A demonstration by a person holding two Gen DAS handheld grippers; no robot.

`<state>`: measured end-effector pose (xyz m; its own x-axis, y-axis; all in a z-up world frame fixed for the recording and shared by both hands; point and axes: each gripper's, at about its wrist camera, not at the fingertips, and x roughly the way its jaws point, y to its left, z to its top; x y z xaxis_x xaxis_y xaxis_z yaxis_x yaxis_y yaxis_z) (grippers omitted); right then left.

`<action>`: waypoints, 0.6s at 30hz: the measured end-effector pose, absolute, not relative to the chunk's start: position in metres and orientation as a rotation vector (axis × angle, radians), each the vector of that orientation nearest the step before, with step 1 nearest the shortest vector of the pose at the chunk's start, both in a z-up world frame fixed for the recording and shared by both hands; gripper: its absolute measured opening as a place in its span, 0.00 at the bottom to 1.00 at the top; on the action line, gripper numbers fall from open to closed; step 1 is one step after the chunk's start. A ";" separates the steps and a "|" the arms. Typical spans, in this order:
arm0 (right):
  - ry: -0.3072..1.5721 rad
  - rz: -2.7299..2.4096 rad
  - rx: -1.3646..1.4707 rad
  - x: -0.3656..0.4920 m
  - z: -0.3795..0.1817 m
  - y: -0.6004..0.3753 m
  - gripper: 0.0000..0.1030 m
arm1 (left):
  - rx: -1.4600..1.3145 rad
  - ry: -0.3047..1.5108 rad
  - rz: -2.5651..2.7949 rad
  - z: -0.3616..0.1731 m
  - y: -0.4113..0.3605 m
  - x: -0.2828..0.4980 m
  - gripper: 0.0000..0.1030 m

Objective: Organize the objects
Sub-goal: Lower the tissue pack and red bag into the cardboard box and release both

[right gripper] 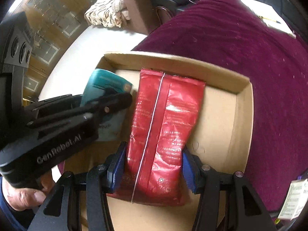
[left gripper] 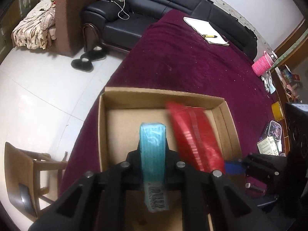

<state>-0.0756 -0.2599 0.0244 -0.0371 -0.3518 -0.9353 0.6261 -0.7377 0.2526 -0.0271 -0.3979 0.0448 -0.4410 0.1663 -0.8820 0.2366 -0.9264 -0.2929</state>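
Observation:
An open cardboard box (left gripper: 159,94) sits on the maroon tablecloth; it also shows in the right wrist view (right gripper: 244,100). My left gripper (left gripper: 153,152) is shut on a teal packet (left gripper: 153,144), held edge-up over the left part of the box; the teal packet (right gripper: 104,84) and left gripper (right gripper: 113,102) show in the right wrist view. My right gripper (right gripper: 154,165) is shut on a red foil pouch (right gripper: 165,127), held over the box middle. The red pouch (left gripper: 194,138) looks blurred in the left wrist view, with the right gripper (left gripper: 234,166) behind it.
A white notepad with a yellow pen (left gripper: 207,29) lies far on the cloth. A pink woven basket (left gripper: 262,65), yellow tape roll (left gripper: 277,110) and small boxes (left gripper: 268,146) stand at the right. A black sofa (left gripper: 154,5), slippers (left gripper: 88,59) and a wooden chair (left gripper: 25,175) surround the table.

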 end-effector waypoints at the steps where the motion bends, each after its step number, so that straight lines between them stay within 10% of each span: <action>1: 0.299 -1.851 1.565 -0.076 0.025 -0.261 0.57 | 1.648 0.595 -2.563 0.044 -0.399 -0.028 0.16; 7: 0.285 -1.845 1.584 -0.081 0.029 -0.260 0.60 | 1.631 0.596 -2.587 0.049 -0.403 -0.025 0.47; 18: 0.221 -1.882 1.543 -0.068 0.055 -0.232 0.61 | 1.545 0.564 -2.618 0.070 -0.410 -0.013 0.57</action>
